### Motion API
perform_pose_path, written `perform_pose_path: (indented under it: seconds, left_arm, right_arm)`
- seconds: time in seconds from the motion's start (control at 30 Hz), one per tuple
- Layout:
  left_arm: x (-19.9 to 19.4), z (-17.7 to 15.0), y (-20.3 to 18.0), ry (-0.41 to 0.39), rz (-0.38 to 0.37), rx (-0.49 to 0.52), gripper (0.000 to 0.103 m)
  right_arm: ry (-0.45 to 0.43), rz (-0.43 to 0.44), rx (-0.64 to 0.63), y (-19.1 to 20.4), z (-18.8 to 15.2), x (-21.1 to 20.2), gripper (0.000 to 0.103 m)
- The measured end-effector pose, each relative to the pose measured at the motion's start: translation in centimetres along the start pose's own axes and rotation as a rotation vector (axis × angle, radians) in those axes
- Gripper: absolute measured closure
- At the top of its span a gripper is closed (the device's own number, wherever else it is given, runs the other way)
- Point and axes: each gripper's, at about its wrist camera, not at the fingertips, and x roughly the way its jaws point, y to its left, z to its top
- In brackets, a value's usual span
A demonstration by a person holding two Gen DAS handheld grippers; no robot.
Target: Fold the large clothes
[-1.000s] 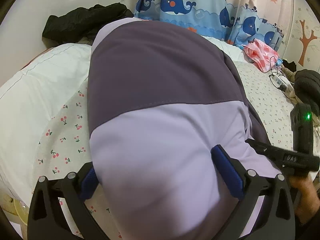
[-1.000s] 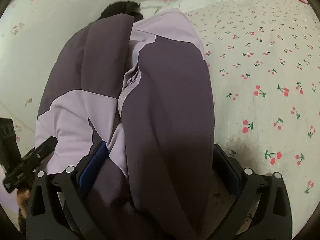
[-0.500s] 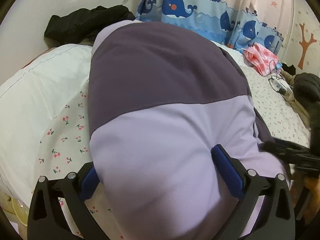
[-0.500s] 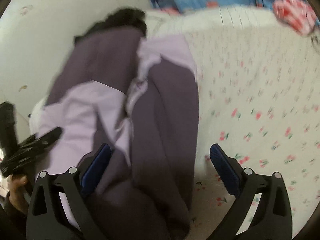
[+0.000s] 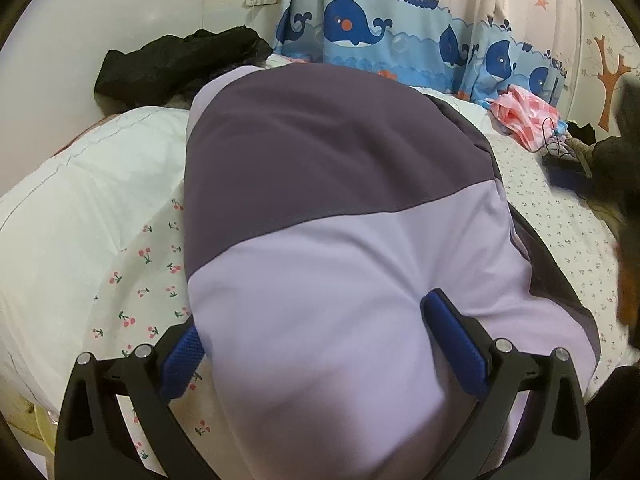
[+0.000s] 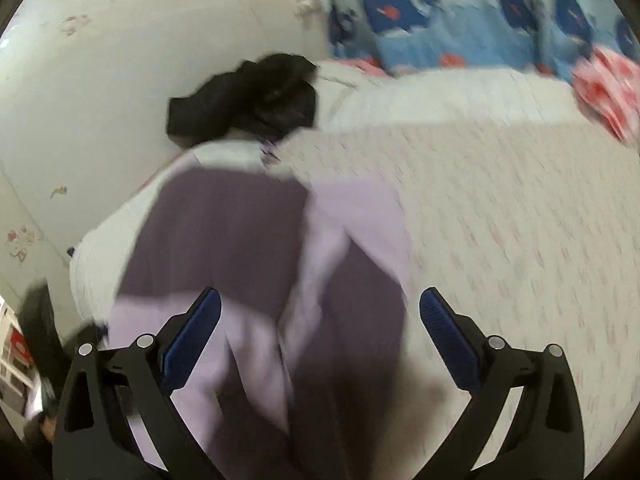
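A two-tone jacket [image 5: 340, 200], dark purple above and pale lilac below, lies folded lengthwise on the cherry-print bed sheet [image 5: 140, 280]. Its lilac end bulges up between the wide-apart fingers of my left gripper [image 5: 312, 316], which stands open around the cloth. In the right wrist view the jacket [image 6: 224, 232] is blurred and sits lower and further off. My right gripper [image 6: 320, 296] hangs open above it, with nothing between its blue pads [image 6: 192, 336]. A dark blurred shape [image 5: 624, 200] at the right edge of the left wrist view is the other gripper and hand.
A white quilt [image 5: 80, 200] lies to the left of the jacket. A black garment [image 5: 172, 64] sits by the wall at the bed's head. The whale-print curtain [image 5: 380, 28] hangs behind. A pink bag [image 5: 524, 116] and cables lie at the far right.
My right gripper has lifted up and back off the jacket and its view is now blurred by motion. My left gripper has stayed where it was, with the lilac end between its fingers.
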Motion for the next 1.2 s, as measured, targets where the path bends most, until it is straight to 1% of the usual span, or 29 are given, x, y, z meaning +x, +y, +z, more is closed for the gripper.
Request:
perform_pose_path:
  seconds: [0.03,0.07,0.1,0.13,0.17,0.2,0.23,0.27,0.4,0.47,0.53,0.6,0.63,0.67,0.7,0.73,0.77,0.8,0.83,0.87,0.93,1.0,1.03,1.07,1.1,1.13,1.17,1.2]
  left_arm:
    - [0.0,0.0,0.0,-0.001,0.0,0.0,0.005]
    - [-0.1,-0.1,0.1,-0.003,0.0,-0.001,0.005]
    - [-0.1,-0.1,0.1,-0.005,0.0,0.001,0.005]
    - [-0.1,-0.2,0.1,-0.008,-0.004,0.002,0.005]
    - [-0.1,-0.1,0.0,-0.011,-0.017,0.003,0.005]
    - [-0.3,0.0,-0.2,-0.018,-0.03,0.014,0.005]
    - [-0.2,-0.1,-0.5,-0.02,-0.019,0.033,0.005]
    - [-0.1,-0.2,-0.8,-0.02,-0.004,0.045,0.005]
    - [-0.3,-0.2,-0.6,-0.024,0.004,0.041,0.005]
    - [-0.4,-0.3,-0.3,-0.038,0.015,0.037,0.005]
    - [-0.6,-0.4,0.0,-0.053,0.024,0.03,0.005]
    - [-0.7,-0.4,0.2,-0.062,0.027,0.027,0.005]
    - [-0.7,-0.4,0.3,-0.064,0.03,0.027,0.005]
    - [-0.8,-0.4,0.2,-0.064,0.036,0.027,0.005]
    - [-1.1,-0.3,0.0,-0.064,0.048,0.029,0.005]
    - [-1.3,-0.2,-0.2,-0.056,0.053,0.035,0.005]
    - [-1.4,-0.1,-0.6,-0.033,0.062,0.049,0.005]
    - [-1.7,0.1,-1.5,-0.01,0.09,0.073,0.005]
    - [-2.2,0.2,-2.1,0.003,0.108,0.088,0.005]
    - [-3.2,0.2,-3.0,0.014,0.112,0.107,0.005]
    - [-5.0,0.1,-4.4,0.017,0.086,0.135,0.005]
    - [-6.4,-0.1,-5.4,0.023,0.097,0.139,0.005]
    - [-6.8,-0.2,-5.7,0.034,0.084,0.125,0.005]
    - [-7.1,-0.4,-5.8,0.046,0.069,0.104,0.005]
    - [-7.2,-0.6,-5.6,0.068,0.039,0.053,0.005]
    - [-7.0,-0.7,-5.2,0.096,0.006,-0.004,0.005]
    - [-6.5,-0.9,-4.6,0.148,-0.039,-0.081,0.005]
    - [-6.2,-1.2,-4.2,0.181,-0.039,-0.13,0.005]
  right_arm:
    - [-0.003,0.006,0.001,0.1,1.2,1.5,0.007]
    - [0.005,-0.018,0.0,0.0,1.7,3.2,0.007]
    - [0.031,-0.044,-0.001,-0.2,1.5,5.1,0.007]
    - [0.085,-0.055,0.007,-0.8,0.7,8.1,0.007]
    - [0.125,-0.041,0.025,-1.2,-0.5,10.2,0.006]
    - [0.135,-0.009,0.061,-2.3,-1.7,11.8,0.006]
    - [0.137,0.018,0.105,-3.3,-1.9,12.0,0.006]
    - [0.142,0.022,0.116,-3.6,-1.6,11.9,0.006]
    - [0.189,0.014,0.108,-3.5,-0.7,11.0,0.006]
    - [0.157,-0.009,0.083,-2.4,-0.1,8.0,0.006]
    - [0.082,0.005,0.022,-0.3,-0.7,3.9,0.006]
    - [0.021,0.0,-0.048,1.5,-2.4,0.5,0.006]
    - [0.021,-0.021,-0.074,2.2,-4.0,-0.7,0.006]
    - [0.067,-0.049,-0.088,2.6,-5.7,-0.5,0.006]
    - [0.112,-0.082,-0.094,2.6,-6.8,0.4,0.006]
    - [0.175,-0.094,-0.092,2.4,-8.6,2.0,0.006]
    - [0.177,-0.061,-0.057,1.7,-9.3,2.9,0.006]
    - [0.199,-0.019,0.013,0.6,-9.3,3.2,0.006]
    - [0.226,-0.003,0.058,0.2,-8.9,2.9,0.006]
    - [0.236,0.002,0.091,0.1,-8.2,2.2,0.006]
    - [0.201,-0.015,0.046,1.2,-7.7,-0.1,0.006]
    - [0.18,-0.045,0.004,2.1,-8.5,-1.7,0.006]
    - [0.202,-0.043,0.018,1.9,-9.7,-1.8,0.006]
    - [0.247,-0.028,0.039,1.6,-10.9,-1.3,0.006]
    - [0.3,0.005,0.066,1.3,-11.8,-0.5,0.006]
    - [0.322,0.051,0.123,0.4,-12.4,0.4,0.006]
    - [0.33,0.086,0.166,-0.4,-13.0,0.7,0.006]
    - [0.34,0.114,0.2,-0.8,-13.4,0.7,0.006]
